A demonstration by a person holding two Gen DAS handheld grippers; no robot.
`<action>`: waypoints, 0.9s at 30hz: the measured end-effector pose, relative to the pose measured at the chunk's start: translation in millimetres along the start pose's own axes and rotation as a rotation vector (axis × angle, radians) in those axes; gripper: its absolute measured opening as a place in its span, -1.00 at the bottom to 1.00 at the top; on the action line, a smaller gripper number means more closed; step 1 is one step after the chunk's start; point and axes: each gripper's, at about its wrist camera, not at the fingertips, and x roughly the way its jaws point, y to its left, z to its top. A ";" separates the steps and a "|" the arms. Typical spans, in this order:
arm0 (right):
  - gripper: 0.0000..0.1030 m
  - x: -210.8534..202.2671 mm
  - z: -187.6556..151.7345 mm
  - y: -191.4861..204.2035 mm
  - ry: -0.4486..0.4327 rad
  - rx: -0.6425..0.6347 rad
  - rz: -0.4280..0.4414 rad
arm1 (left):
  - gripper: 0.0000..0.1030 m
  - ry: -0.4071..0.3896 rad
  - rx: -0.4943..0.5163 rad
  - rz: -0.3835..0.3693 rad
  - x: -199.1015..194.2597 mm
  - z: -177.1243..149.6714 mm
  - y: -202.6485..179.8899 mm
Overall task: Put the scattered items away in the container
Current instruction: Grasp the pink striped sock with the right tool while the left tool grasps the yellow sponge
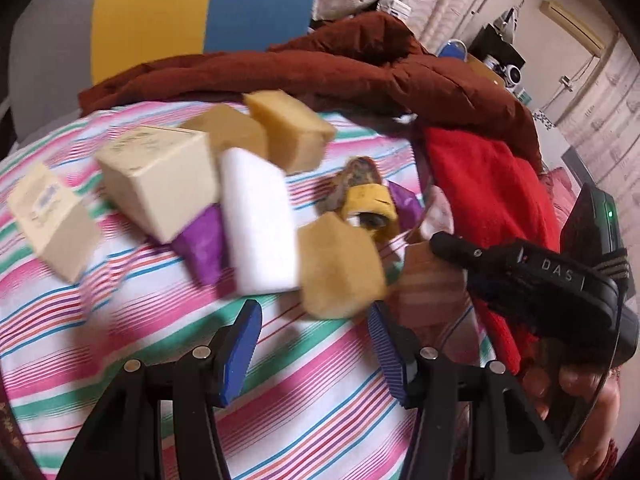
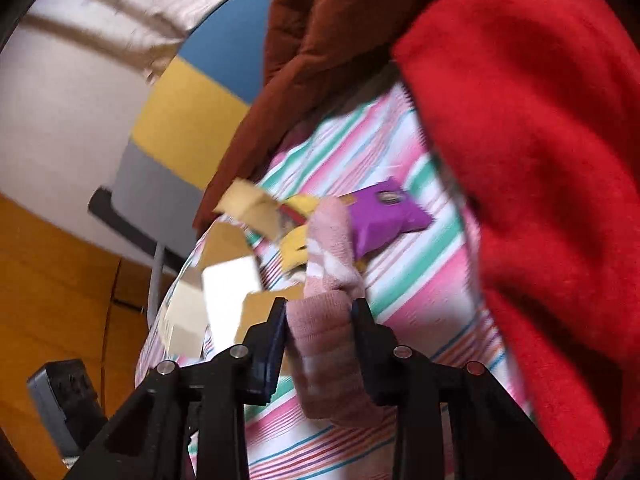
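Observation:
In the left wrist view, scattered items lie on a striped cloth (image 1: pixel 312 400): cream boxes (image 1: pixel 156 176), a white block (image 1: pixel 258 224), tan sponges (image 1: pixel 340 268), purple packets (image 1: pixel 202 244) and a yellow-banded roll (image 1: pixel 366 196). My left gripper (image 1: pixel 316 336) is open and empty, just in front of the nearest tan sponge. My right gripper (image 2: pixel 320 316) is shut on a pink striped sock (image 2: pixel 328 280) and holds it above the cloth; its black body (image 1: pixel 528 280) shows at the right of the left view. A purple packet (image 2: pixel 384 216) lies beyond the sock. No container is visible.
A brown quilted jacket (image 1: pixel 360 64) and a red garment (image 1: pixel 492 200) lie piled at the cloth's far and right side. A blue, yellow and grey panel (image 1: pixel 180 12) stands behind. The wooden floor (image 2: pixel 52 280) shows below the cloth's edge.

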 end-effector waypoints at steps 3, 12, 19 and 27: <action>-0.36 -7.6 4.9 -4.3 -0.054 0.019 -0.058 | 0.10 0.028 0.011 0.000 16.8 6.8 -9.9; -0.35 -7.2 11.7 -4.8 -0.036 -0.042 -0.194 | 0.13 0.125 0.083 0.049 63.5 13.9 -28.6; 0.16 9.0 5.7 -3.3 0.037 -0.093 -0.296 | -0.15 0.055 0.147 0.041 51.6 -2.1 -26.7; -0.24 10.8 5.8 -4.8 0.046 -0.090 -0.246 | -0.18 0.006 0.086 0.001 26.4 -29.9 -4.8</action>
